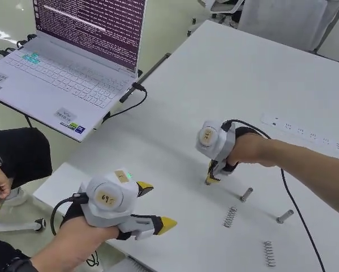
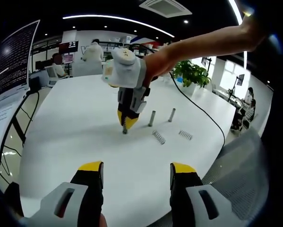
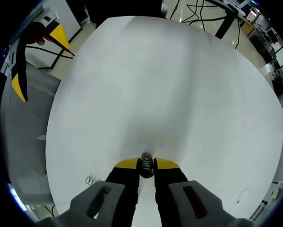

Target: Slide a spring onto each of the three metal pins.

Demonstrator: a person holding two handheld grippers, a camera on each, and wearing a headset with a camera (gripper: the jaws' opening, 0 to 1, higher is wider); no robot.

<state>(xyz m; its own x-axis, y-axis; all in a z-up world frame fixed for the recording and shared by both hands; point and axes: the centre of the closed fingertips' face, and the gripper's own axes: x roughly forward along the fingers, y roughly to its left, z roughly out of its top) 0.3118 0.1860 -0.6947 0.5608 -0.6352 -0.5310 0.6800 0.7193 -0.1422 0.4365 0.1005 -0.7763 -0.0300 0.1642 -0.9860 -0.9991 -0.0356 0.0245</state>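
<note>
The right gripper (image 1: 210, 179) points down at the white table (image 1: 226, 68) in the middle of the scene. Its jaws are closed on a held spring (image 3: 146, 165) - the coil stands upright between the yellow tips, its low end at the tabletop. Whether a pin sits inside the coil I cannot tell.

Two bare pins stand upright to its right. The first pin (image 1: 246, 194) is just beside the gripper, and the second pin (image 1: 284, 216) is farther right and a little nearer.

Two more springs lie flat on the table. One loose spring (image 1: 230, 216) is on the near side of the first pin. The other spring (image 1: 269, 253) is farther right, close to the near edge.

The left gripper (image 1: 156, 207) hangs at the near left, over the table's near edge and well apart from the pins - its jaws are spread wide with nothing between them.

An open laptop (image 1: 67, 68) sits at the far left, off the table's edge. A power strip (image 1: 305, 135) lies on the table at the far right.
</note>
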